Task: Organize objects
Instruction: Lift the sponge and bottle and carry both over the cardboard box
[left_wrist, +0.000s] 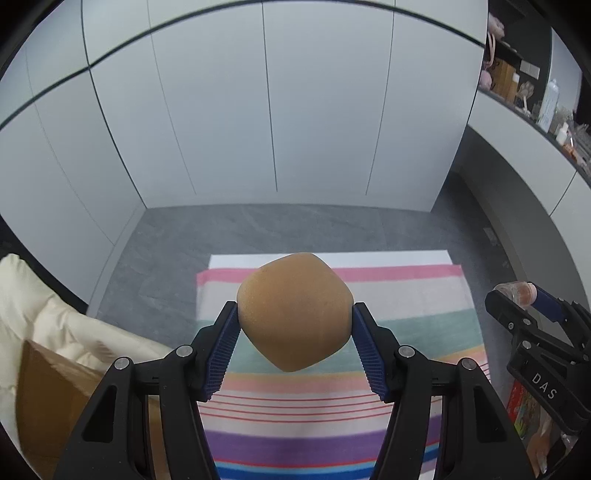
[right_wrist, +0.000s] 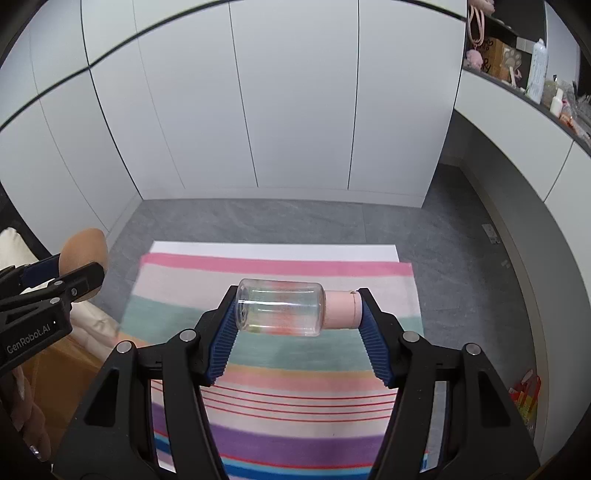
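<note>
Bun-like brown ball (left_wrist: 293, 312) pinched in left tongs (left_wrist: 294, 334), clear bottle (right_wrist: 282, 312) clamped lengthwise in right tongs (right_wrist: 297, 325); both should be kept level, well above striped cloth (right_wrist: 280, 373) below.

Striped cloth (left_wrist: 332, 417): woven fabric, matt, fine ribbed weave, lying on the floor.
Floor (left_wrist: 258, 229) around the striped cloth: grey stone-look tile, matt, faintly mottled.
Round brown object (left_wrist: 293, 312) above the striped cloth: matt, finely pitted skin, soft-looking.
Bottle (right_wrist: 280, 308) above the striped cloth: clear glossy plastic; its cap (right_wrist: 341, 309) is smooth matt pink plastic.
Left tongs (left_wrist: 294, 343): black matt plastic, shiny metal screw heads, blue ribbed pads (left_wrist: 221, 354).
Cabinet doors (left_wrist: 221, 110) behind the striped cloth: smooth, satin white panels.
Cushion (left_wrist: 44, 314) left of the striped cloth: cream padded fabric, creased.
</note>
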